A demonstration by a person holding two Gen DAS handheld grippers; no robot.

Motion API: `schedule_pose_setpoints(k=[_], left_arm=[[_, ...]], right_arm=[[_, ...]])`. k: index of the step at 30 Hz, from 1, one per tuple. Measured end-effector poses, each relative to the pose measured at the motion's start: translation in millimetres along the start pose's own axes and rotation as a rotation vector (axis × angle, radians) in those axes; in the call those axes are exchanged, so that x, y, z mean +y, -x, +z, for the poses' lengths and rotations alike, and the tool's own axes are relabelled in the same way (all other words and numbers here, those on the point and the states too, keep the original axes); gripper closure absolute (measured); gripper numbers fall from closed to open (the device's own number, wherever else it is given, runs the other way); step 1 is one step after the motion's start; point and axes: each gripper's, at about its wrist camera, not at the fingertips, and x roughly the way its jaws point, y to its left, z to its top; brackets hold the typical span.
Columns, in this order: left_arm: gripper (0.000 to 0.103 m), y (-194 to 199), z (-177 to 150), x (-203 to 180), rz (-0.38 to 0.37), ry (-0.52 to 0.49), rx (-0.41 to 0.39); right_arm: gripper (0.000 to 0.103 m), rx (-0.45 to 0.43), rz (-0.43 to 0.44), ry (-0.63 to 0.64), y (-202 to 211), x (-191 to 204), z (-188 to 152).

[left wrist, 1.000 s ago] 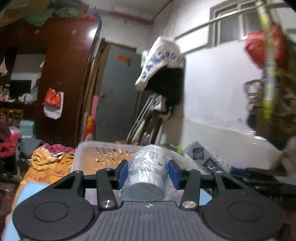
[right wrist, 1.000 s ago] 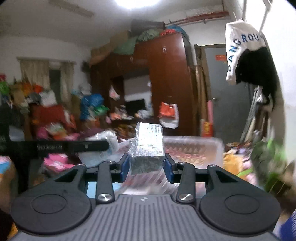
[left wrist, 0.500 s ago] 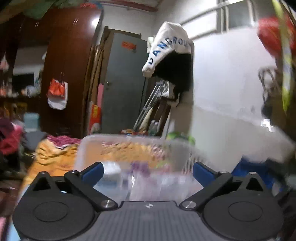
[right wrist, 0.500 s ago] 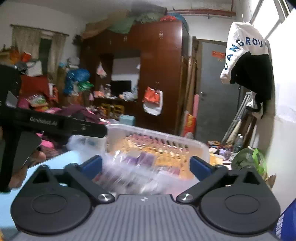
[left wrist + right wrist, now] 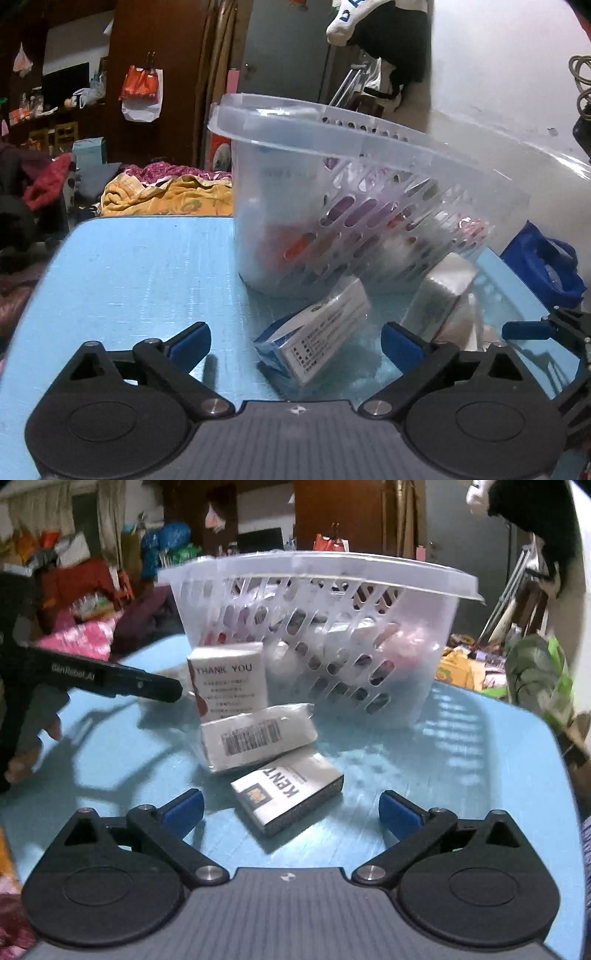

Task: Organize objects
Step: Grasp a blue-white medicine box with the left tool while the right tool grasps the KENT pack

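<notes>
Cluttered room, dim, with a light blue surface [image 5: 461, 760] in front. On it stands a clear slotted basket [image 5: 317, 627] with packets inside, red and purple showing through the slots. Against its near wall a white card box [image 5: 231, 681] printed "THANK YOU" stands upright. Just in front of that lies a wrapped white pack [image 5: 258, 736] with a barcode, tilted. Nearest is a flat "KENT" pack [image 5: 288, 794], lying on the surface.

The right gripper [image 5: 291, 812] has its fingers wide, having just been opening; the KENT pack lies between them, with clear gaps at both pads. The left gripper [image 5: 295, 341] also has wide fingers, lately opened; a blue-and-white box [image 5: 314, 332] in clear wrap lies tilted between them, untouched by either pad. Beside that box, in the left view, a blurred white pack [image 5: 439, 295] leans near the basket [image 5: 369, 206].

At the left edge of the right view, a hand [image 5: 29, 742] holds the other gripper's black body.

Beyond are a dark wardrobe [image 5: 155, 74] and heaped cloth [image 5: 166, 192].
</notes>
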Motion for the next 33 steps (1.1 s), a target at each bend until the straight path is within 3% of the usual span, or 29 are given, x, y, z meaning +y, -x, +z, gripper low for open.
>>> schedule_pose_setpoints(k=[7,13,15,19,22,24,28,33], left_arm=[[0.003,-12,-8,-17,0.116,-0.088,0.014],[0.003,-10,-8,-16,0.12,-0.102,0.023],[0.014,-8,-8,-17,0.12,-0.112,0.014],[0.029,-8,-9,-19,0.108,-0.12,-0.004],[0.033,-4,-10,-18,0.091,-0.11,-0.014],[0.042,-4,-11,-17,0.081,-0.095,-0.022],[0.045,4,-14,-7,0.009,-0.025,-0.061],[0.05,13,-18,-5,0.004,-0.004,-0.126]], right_arm=[[0.0,0.002,0.004,0.002,-1,1,-1],[0.002,-0.001,0.005,0.012,2,0,-2],[0.007,-0.005,0.009,0.014,3,1,-2],[0.034,-0.033,0.003,0.008,5,3,1],[0.034,-0.041,-0.014,0.024,4,9,3],[0.034,-0.046,-0.021,0.024,3,10,4],[0.034,-0.067,-0.068,0.023,6,11,4],[0.034,-0.127,-0.072,0.01,15,10,2]])
